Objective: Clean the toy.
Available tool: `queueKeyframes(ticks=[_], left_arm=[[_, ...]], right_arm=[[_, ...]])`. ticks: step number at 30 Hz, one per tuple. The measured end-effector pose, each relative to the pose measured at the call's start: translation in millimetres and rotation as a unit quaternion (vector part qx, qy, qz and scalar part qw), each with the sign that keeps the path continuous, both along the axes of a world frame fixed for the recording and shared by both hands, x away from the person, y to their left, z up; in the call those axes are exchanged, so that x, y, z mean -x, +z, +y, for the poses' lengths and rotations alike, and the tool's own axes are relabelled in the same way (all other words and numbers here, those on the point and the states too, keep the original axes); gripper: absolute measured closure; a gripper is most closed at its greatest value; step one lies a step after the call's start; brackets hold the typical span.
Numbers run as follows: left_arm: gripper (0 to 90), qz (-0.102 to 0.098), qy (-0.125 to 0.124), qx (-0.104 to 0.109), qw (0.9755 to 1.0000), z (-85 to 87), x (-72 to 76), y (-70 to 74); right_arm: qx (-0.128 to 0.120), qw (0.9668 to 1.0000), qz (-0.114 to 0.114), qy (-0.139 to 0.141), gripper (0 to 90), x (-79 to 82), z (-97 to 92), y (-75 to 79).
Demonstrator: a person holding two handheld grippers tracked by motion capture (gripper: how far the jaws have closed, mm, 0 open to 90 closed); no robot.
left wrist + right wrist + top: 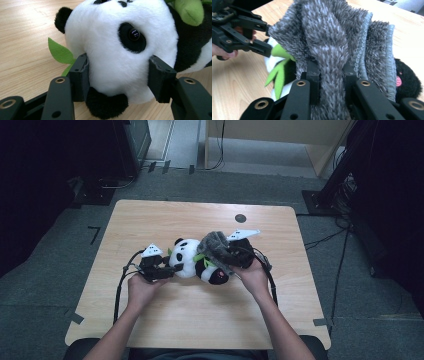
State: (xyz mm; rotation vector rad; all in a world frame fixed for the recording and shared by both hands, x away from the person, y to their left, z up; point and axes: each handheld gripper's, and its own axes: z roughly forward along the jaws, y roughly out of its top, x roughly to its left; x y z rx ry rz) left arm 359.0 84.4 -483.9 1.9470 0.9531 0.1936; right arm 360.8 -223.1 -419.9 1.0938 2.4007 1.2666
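Observation:
A plush panda (192, 262) lies on its side in the middle of the wooden table (150, 220), with green leaves at its neck. My left gripper (167, 269) is shut on the panda's head (117, 52), one jaw on each side of the face. A fuzzy grey cloth (215, 247) is draped over the panda's body. My right gripper (235, 255) is shut on a fold of that grey cloth (332, 50), pinched between its jaws just above the panda's black foot (409, 80). The left gripper (259, 37) also appears far off in the right gripper view.
A small dark round mark (240, 218) sits near the table's far edge. Black equipment stands on the floor at the far left (130, 145) and right (350, 165). Cables (119, 290) trail from both grippers toward the near edge.

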Motion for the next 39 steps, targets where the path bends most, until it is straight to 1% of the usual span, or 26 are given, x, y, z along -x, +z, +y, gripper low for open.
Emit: queueKeyframes(ticks=[2,3,5,6,8,13,14,16,18,21,31,36,39], left_arm=[[42.4,-0.001,-0.001,-0.001,1.0000,-0.2,-0.1,0.2],[42.4,-0.001,-0.001,-0.001,1.0000,-0.4,-0.1,0.3],[42.4,-0.001,-0.001,-0.002,1.0000,-0.9,-0.3,0.7],[42.5,0.000,-0.001,-0.003,1.0000,-1.1,-0.5,1.0],[42.5,0.000,0.000,-0.005,1.0000,-1.5,-0.3,1.3],[42.5,0.004,-0.001,-0.009,0.9999,-1.8,-0.1,2.0],[42.5,0.002,-0.002,-0.010,0.9999,-1.8,-0.1,2.0],[42.5,0.002,-0.003,-0.010,0.9999,-1.8,-0.1,1.9],[42.5,0.002,-0.003,-0.010,0.9999,-1.7,-0.1,1.8],[42.4,0.003,-0.003,-0.009,1.0000,-1.4,-0.2,1.5],[42.5,0.008,-0.002,-0.005,1.0000,-0.9,-1.2,1.4],[42.5,0.011,-0.002,-0.003,0.9999,-0.9,-2.5,1.8],[42.4,0.014,-0.002,-0.001,0.9999,-0.6,-3.8,2.1]], right_arm=[[-0.009,0.9999,0.004,-0.004,73.1,-0.8,-2.4,-3.0],[-0.006,0.9999,0.009,-0.005,73.1,-1.4,-3.6,-4.2],[-0.003,1.0000,0.002,-0.002,73.8,-1.6,-5.0,-5.8],[0.007,0.9999,-0.011,0.001,75.6,-0.2,-5.9,-8.6],[0.006,0.9999,-0.013,0.000,75.8,-0.1,-6.4,-9.7],[-0.009,1.0000,0.001,0.002,76.5,0.3,-12.3,-13.1],[-0.017,0.9998,0.005,0.003,76.5,1.0,-15.3,-15.4],[-0.019,0.9998,0.006,0.003,76.6,1.7,-17.6,-16.6],[-0.023,0.9996,0.012,0.003,76.6,2.3,-21.4,-18.1],[-0.029,0.9995,0.009,0.002,77.0,5.4,-28.2,-22.6],[-0.030,0.9994,0.016,-0.004,77.1,8.8,-35.2,-26.3],[-0.031,0.9992,0.021,-0.012,77.4,11.1,-41.9,-30.5],[-0.027,0.9989,0.029,-0.024,77.4,12.7,-48.8,-35.5]])
